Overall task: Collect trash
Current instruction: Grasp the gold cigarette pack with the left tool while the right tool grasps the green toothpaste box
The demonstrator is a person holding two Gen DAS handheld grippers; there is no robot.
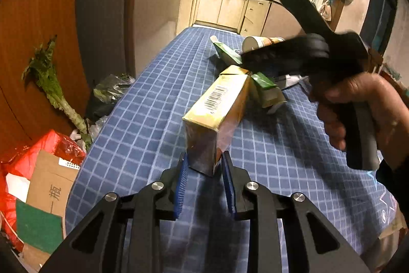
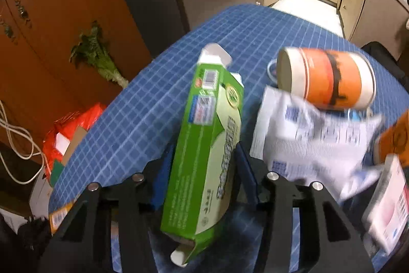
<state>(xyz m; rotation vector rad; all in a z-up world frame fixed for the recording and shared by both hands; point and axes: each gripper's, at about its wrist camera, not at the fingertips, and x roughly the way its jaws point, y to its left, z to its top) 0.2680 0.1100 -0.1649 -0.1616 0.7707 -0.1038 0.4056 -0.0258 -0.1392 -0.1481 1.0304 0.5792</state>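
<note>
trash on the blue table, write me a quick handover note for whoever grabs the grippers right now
Left gripper: jaws closed on the end of the yellow carton, which is tilted with its far end on the checked tablecloth.
Right gripper: green carton between its jaws; a firm grip cannot be confirmed.
On the table: orange paper cup on its side, crumpled white wrapper, a white and pink packet.
Done: nothing from the table visibly binned yet.
Left: drop both cartons in the red trash bag beside the table, then the rest.
</note>
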